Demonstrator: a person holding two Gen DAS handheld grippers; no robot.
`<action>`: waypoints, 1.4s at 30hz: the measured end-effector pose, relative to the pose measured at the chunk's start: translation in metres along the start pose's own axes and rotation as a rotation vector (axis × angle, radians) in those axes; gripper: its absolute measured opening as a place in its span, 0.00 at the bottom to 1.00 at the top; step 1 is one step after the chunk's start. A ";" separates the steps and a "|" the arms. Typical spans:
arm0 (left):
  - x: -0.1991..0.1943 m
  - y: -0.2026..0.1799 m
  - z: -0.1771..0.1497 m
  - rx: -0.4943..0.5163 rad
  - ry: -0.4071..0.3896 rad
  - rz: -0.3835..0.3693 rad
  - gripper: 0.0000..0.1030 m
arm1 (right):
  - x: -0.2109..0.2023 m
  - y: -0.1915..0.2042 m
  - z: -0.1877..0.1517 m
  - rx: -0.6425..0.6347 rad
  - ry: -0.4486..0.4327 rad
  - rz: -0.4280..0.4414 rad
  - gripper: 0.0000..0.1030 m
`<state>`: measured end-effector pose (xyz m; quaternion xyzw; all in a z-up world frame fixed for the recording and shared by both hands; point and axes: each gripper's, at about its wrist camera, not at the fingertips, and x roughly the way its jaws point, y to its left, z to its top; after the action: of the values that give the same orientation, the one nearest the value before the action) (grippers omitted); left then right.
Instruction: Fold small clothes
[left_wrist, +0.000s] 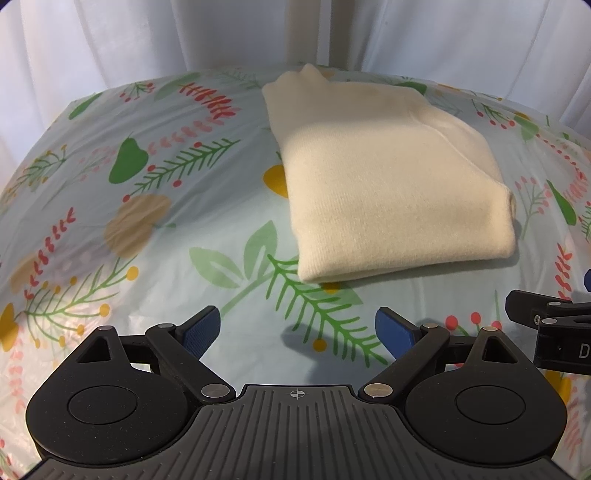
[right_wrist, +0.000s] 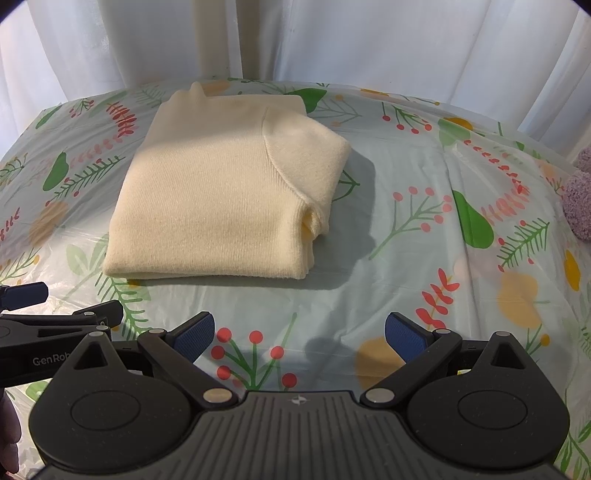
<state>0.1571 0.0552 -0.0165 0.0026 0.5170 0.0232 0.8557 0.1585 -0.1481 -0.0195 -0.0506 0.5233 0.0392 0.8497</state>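
A cream knit sweater (left_wrist: 388, 184) lies folded into a compact rectangle on the floral tablecloth (left_wrist: 147, 221). In the right wrist view the same sweater (right_wrist: 221, 199) sits ahead and to the left, its tucked sleeve edge showing at the right side. My left gripper (left_wrist: 297, 332) hovers just in front of the sweater, open, with nothing between its blue pads. My right gripper (right_wrist: 299, 338) is also open and empty, short of the sweater's near edge. Each gripper shows at the edge of the other's view: the right one (left_wrist: 554, 321), the left one (right_wrist: 44, 317).
White curtains (right_wrist: 332, 40) hang behind the table's far edge. A fuzzy purple item (right_wrist: 580, 195) lies at the right edge of the cloth. Bare tablecloth (right_wrist: 443, 240) stretches to the right of the sweater and also to its left.
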 end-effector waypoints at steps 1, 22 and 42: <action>0.000 -0.001 0.000 0.001 0.000 0.000 0.92 | 0.000 0.000 0.000 0.000 -0.001 0.000 0.96; 0.001 -0.002 0.001 0.006 0.007 0.005 0.92 | -0.001 0.001 0.002 -0.001 -0.008 0.000 0.96; 0.000 -0.003 0.002 0.013 0.004 0.001 0.92 | -0.002 0.001 0.002 -0.001 -0.012 0.002 0.96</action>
<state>0.1589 0.0522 -0.0160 0.0081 0.5189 0.0204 0.8546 0.1595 -0.1467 -0.0167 -0.0501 0.5181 0.0405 0.8529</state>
